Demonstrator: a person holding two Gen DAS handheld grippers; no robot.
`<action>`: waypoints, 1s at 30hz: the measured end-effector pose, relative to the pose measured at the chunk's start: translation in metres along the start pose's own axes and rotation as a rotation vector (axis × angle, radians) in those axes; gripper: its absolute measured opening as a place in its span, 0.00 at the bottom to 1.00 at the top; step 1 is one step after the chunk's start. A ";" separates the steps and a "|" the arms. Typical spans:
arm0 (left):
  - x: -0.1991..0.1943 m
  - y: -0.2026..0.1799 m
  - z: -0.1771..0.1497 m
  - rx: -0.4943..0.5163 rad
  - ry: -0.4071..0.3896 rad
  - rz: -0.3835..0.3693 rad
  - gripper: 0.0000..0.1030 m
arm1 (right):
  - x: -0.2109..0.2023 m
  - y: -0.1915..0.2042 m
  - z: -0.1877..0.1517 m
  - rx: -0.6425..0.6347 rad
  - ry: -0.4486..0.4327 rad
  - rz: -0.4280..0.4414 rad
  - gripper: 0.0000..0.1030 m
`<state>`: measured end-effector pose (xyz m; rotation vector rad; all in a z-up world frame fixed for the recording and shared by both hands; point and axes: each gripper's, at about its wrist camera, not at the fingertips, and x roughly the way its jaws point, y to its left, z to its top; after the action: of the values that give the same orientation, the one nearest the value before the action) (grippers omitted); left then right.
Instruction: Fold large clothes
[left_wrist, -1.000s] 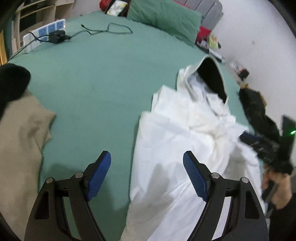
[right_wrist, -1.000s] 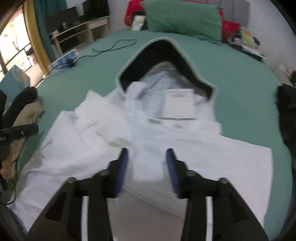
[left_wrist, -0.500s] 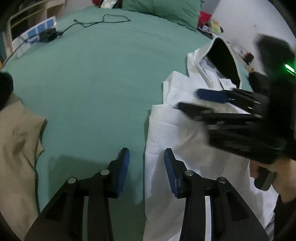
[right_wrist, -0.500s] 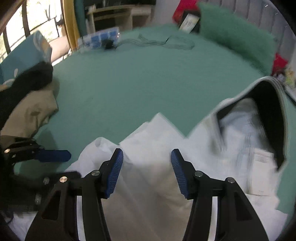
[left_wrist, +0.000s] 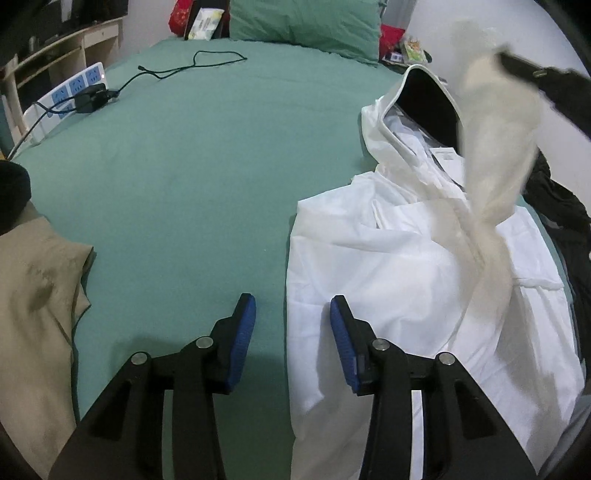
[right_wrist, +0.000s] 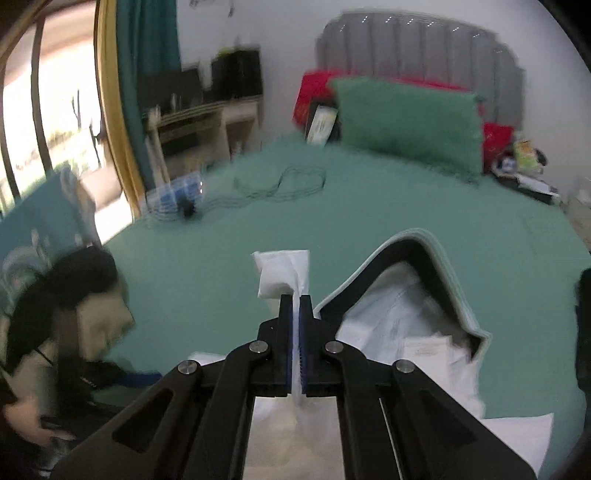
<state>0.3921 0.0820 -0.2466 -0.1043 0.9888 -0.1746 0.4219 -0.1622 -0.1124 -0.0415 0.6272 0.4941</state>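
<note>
On green bed (left_wrist: 207, 155), right fingers (right_wrist: 295, 325) pinching white jacket (left_wrist: 388, 258), left fingers (left_wrist: 291, 328) parted, empty.

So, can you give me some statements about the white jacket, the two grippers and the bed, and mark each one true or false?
1. The right gripper is shut on a part of the white jacket. True; its fingers have just been closing and white cloth sits between them.
2. The left gripper holds the jacket. False; its fingers are apart, with nothing pressed between them.
3. The bed sheet is green. True.
4. The power strip lies on top of the jacket. False; it lies at the far left edge of the bed, apart from the jacket.
5. The inside of the jacket's hood is dark. True.
</note>
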 end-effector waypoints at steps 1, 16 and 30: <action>-0.001 -0.001 -0.001 0.003 -0.005 0.001 0.43 | -0.014 -0.008 0.003 0.019 -0.024 0.001 0.03; -0.036 0.043 0.017 -0.246 -0.104 -0.135 0.00 | -0.167 -0.128 -0.019 0.352 -0.381 0.116 0.03; -0.022 0.042 0.004 -0.363 0.047 -0.110 0.34 | -0.107 -0.165 -0.184 0.648 0.169 -0.236 0.05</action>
<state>0.3878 0.1278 -0.2332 -0.4889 1.0549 -0.0969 0.3207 -0.3880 -0.2193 0.4554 0.9124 0.0426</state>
